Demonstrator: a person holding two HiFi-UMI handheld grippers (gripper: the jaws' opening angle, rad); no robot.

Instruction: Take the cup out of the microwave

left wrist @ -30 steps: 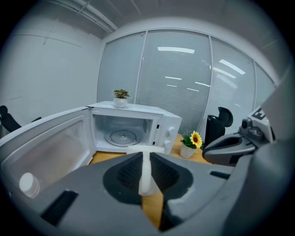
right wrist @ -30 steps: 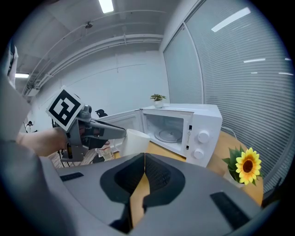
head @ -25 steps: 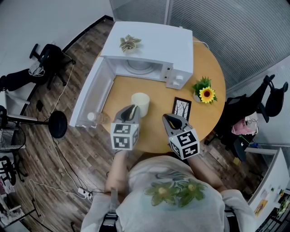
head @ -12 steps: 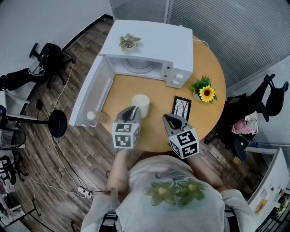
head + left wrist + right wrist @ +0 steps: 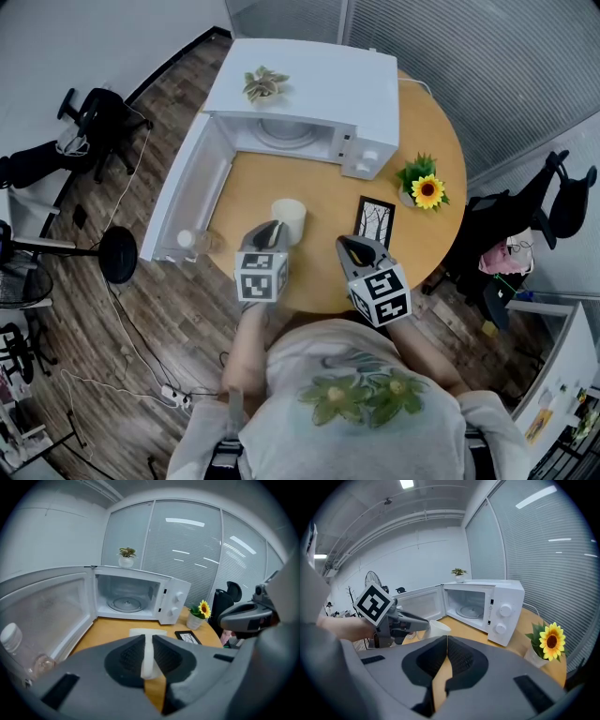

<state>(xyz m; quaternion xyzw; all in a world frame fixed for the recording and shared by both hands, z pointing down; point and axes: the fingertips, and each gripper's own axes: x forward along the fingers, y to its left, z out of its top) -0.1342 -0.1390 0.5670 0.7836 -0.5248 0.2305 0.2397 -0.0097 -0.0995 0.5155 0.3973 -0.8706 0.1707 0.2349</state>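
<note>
A cream paper cup (image 5: 290,217) stands over the round wooden table (image 5: 422,244), in front of the white microwave (image 5: 323,89), whose door (image 5: 187,202) hangs open to the left. My left gripper (image 5: 272,229) is shut on the cup's near wall. In the left gripper view that wall (image 5: 147,654) shows as a white strip pinched between the pads. Whether the cup's base touches the table I cannot tell. My right gripper (image 5: 350,246) hovers to the cup's right, shut and empty. The right gripper view shows the cup (image 5: 436,627) held by the left gripper (image 5: 410,623).
A small potted plant (image 5: 262,85) sits on the microwave. A sunflower pot (image 5: 427,193) and a black picture frame (image 5: 377,223) stand at the table's right. A clear plastic bottle (image 5: 193,241) stands by the open door. Office chairs (image 5: 98,127) surround the table.
My left gripper has sunk a little toward the tabletop with the cup in it. The right gripper has stayed where it was.
</note>
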